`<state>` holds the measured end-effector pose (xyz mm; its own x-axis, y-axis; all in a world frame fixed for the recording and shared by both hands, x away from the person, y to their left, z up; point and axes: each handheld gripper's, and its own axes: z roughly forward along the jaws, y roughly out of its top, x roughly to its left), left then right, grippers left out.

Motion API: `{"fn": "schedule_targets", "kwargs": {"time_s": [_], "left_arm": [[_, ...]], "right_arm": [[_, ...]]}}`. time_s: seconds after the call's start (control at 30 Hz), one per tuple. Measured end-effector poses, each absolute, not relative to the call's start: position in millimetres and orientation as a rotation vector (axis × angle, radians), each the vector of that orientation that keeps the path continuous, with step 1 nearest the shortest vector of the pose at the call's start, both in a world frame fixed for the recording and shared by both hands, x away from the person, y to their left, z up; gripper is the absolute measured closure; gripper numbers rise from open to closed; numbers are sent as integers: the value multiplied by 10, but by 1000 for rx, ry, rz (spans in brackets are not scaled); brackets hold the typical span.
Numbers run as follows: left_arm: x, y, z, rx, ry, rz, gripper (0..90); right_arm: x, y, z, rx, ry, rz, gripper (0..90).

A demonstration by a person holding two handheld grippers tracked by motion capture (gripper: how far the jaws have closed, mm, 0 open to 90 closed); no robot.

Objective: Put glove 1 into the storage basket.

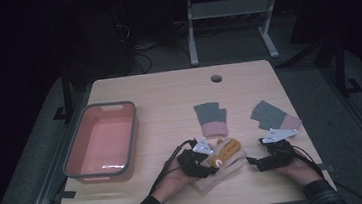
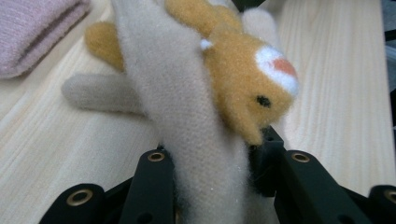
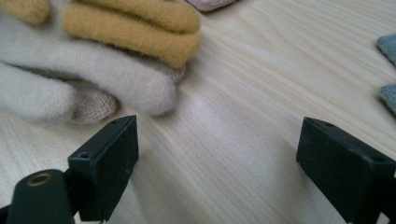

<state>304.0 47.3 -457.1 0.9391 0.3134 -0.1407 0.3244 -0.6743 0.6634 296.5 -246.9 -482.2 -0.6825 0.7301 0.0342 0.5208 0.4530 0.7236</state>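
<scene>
Near table's front edge, your left gripper point(image 2: 212, 158) clamped on beige glove point(image 2: 187, 116) with orange bear face. Right gripper point(image 3: 217, 158) spread wide, nothing between, beside glove fingers. Keep pinch firm, lift straight, avoid snagging pile.

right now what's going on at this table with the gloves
A person is working with a gripper in each hand. The left gripper has its jaws clamped on the beige glove with a fuzzy orange animal on it, which lies near the table's front edge. The right gripper rests just beside it, jaws open with nothing between them. Two grey and pink gloves lie further back, and a pink bin sits off to the left with nothing in it.
</scene>
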Motion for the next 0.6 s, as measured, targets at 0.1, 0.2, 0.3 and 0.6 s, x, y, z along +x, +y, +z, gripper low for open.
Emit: {"fn": "schedule_targets", "kwargs": {"time_s": [0.1,0.2,0.3,0.6], "left_arm": [[3061,507,-4525,2335,455,-37,667],[3077,556,-4460,2315,462,-40,665],[3094,616,-4387,2294,472,-43,665],[3163,826,-4163,2265,498,-21,663]], "right_arm": [[2965,-2469,-4822,1074,2425,1060,126],[2965,-2470,-4822,1073,2425,1060,126],[2965,-2469,-4822,1074,2425,1060,126],[2966,-2471,-4822,1071,2425,1060,125]]}}
